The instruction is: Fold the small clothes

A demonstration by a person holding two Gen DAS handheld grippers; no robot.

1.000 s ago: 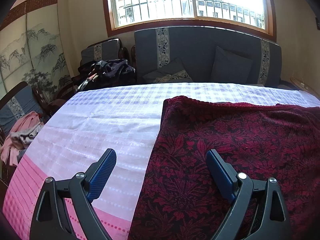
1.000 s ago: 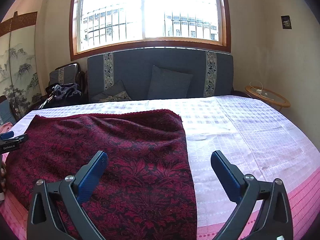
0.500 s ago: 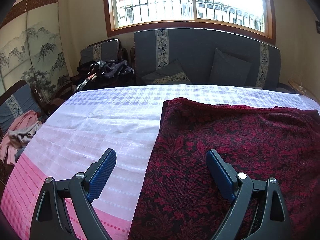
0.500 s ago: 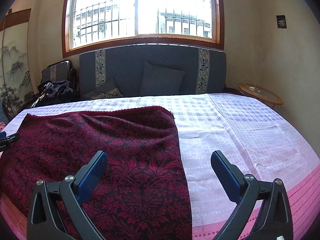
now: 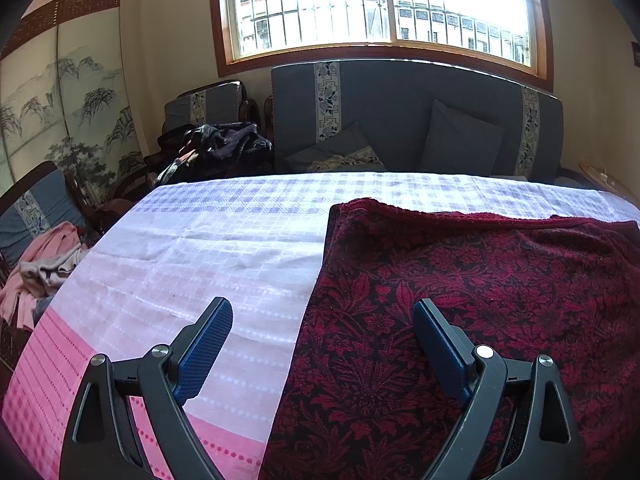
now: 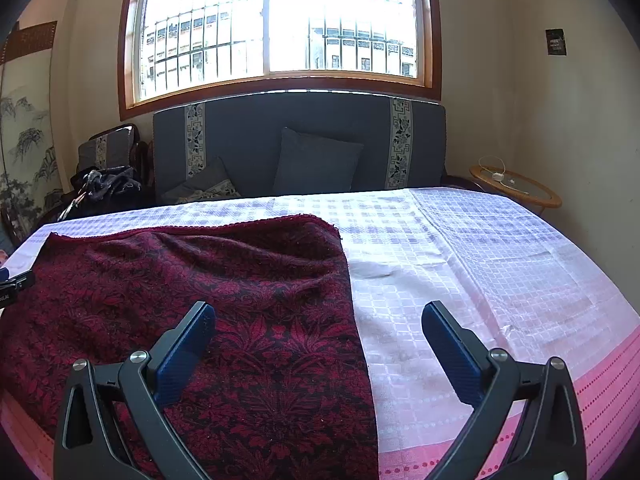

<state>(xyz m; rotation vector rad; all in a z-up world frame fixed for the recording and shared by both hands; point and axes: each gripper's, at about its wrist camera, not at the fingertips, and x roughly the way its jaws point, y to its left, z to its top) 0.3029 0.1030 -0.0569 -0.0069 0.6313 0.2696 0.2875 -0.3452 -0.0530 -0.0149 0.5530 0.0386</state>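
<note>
The red cloth (image 5: 460, 300), dark red with a black leaf pattern, lies spread flat on the tablecloth (image 5: 192, 264), a white-and-lilac checked sheet with a pink border at the near edge. In the left wrist view the cloth covers the right part of the table; in the right wrist view (image 6: 200, 300) it covers the left part. The left gripper (image 5: 323, 314) hovers over the cloth's left edge with its jaws wide apart and nothing between them. The right gripper (image 6: 319, 318) hovers over the cloth's right edge, jaws likewise wide apart and holding nothing. No legible writing appears in either view. A pile of pink clothes (image 5: 44, 264) lies on a chair at the left. Compared with the earlier frames, the cloth lies unchanged; the right view has shifted slightly, so that the cloth sits a little further left.
</note>
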